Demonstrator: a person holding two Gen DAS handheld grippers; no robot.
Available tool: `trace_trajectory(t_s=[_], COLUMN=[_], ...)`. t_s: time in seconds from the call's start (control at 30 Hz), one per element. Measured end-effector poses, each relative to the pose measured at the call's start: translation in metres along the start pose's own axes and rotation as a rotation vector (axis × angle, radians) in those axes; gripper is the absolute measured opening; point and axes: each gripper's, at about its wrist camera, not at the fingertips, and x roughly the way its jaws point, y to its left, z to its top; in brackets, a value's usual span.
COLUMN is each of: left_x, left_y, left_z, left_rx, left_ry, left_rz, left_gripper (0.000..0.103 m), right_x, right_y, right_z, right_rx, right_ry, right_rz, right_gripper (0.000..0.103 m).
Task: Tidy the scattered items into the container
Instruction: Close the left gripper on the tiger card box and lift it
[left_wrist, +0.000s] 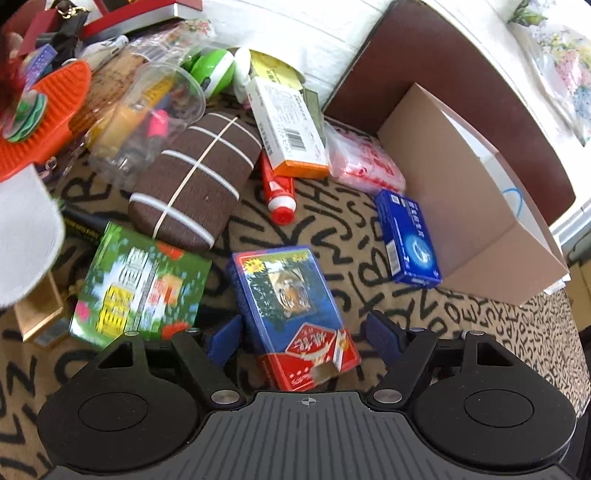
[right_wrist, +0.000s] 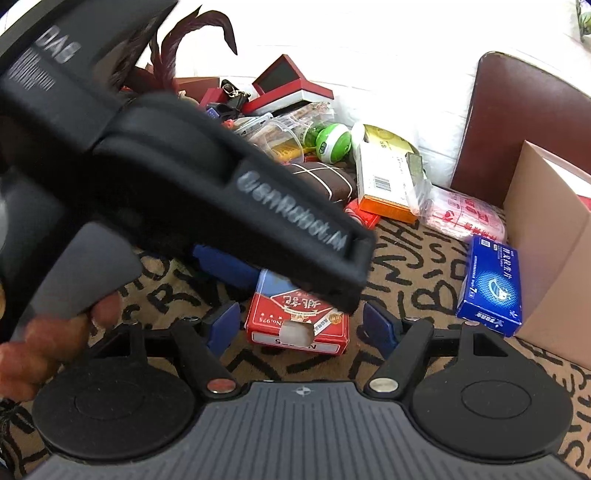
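A blue-and-red playing-card box (left_wrist: 291, 314) lies on the patterned cloth. My left gripper (left_wrist: 303, 338) is open, its blue pads on either side of the box's near end, apart from it. In the right wrist view the same card box (right_wrist: 297, 321) lies between the open fingers of my right gripper (right_wrist: 301, 326). The left gripper's black body (right_wrist: 207, 184) crosses above it. The open cardboard box (left_wrist: 469, 206) stands at the right, also in the right wrist view (right_wrist: 550, 251). A blue medicine box (left_wrist: 408, 240) leans against it.
A brown striped case (left_wrist: 195, 181), a green box (left_wrist: 140, 291), a red-capped tube (left_wrist: 279, 195), a white-and-orange carton (left_wrist: 291, 129), a pink packet (left_wrist: 365, 162) and a clear cup (left_wrist: 147, 122) lie scattered. A dark chair back (left_wrist: 461, 74) stands behind the cardboard box.
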Motion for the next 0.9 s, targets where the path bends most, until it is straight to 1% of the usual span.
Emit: trace_trajectory(t_s=[0.1,0.13,0.2,0.33,0.4,0.47,0.57,0.63,0.7,0.73,0.77,0.8,0.87,0.9], left_x=[0.007,0.009,0.014,0.022,0.026,0.027,0.026,0.027,0.027,0.027,0.027,0.026,0.024,0.022], left_y=[-0.004,-0.006,-0.013,-0.029,-0.032,-0.033,-0.029,-0.030,-0.031,-0.032,-0.032,-0.031,-0.029,-0.027], left_z=[0.008,0.010,0.012,0.012,0.013,0.014,0.017,0.018,0.017,0.016,0.016,0.015,0.014,0.013], left_rx=[0.022,0.035,0.070,0.174,0.208,0.233,0.225,0.232,0.243,0.248,0.247,0.243,0.216,0.196], left_ry=[0.025,0.031,0.045,0.069,0.086,0.100,0.122,0.134,0.138,0.136,0.134,0.131,0.124,0.124], left_rz=[0.026,0.036,0.059,0.093,0.102,0.100,0.091,0.091,0.097,0.100,0.101,0.101,0.083,0.073], left_gripper=[0.084,0.084,0.084,0.082,0.083,0.081,0.078,0.079,0.078,0.077,0.071,0.068,0.068,0.068], right_x=[0.002,0.002,0.001,0.003,0.007,0.011,0.013,0.014,0.016,0.017,0.018,0.018,0.015,0.013], right_y=[-0.002,-0.004,-0.007,-0.011,-0.010,-0.011,-0.011,-0.009,-0.007,-0.006,-0.005,-0.005,-0.005,-0.006], right_z=[-0.003,-0.004,-0.006,-0.004,-0.004,-0.005,-0.004,-0.003,-0.002,-0.002,-0.001,-0.001,-0.002,-0.002], right_rx=[0.007,0.010,0.022,0.058,0.074,0.095,0.124,0.142,0.149,0.153,0.157,0.162,0.173,0.177], right_ry=[0.020,0.026,0.033,0.035,0.039,0.049,0.047,0.045,0.043,0.042,0.041,0.041,0.041,0.042], right_rz=[0.023,0.030,0.031,0.034,0.039,0.041,0.039,0.027,0.000,-0.016,-0.028,-0.032,-0.036,-0.029], right_gripper=[0.068,0.068,0.069,0.071,0.073,0.073,0.075,0.082,0.083,0.081,0.080,0.080,0.078,0.070])
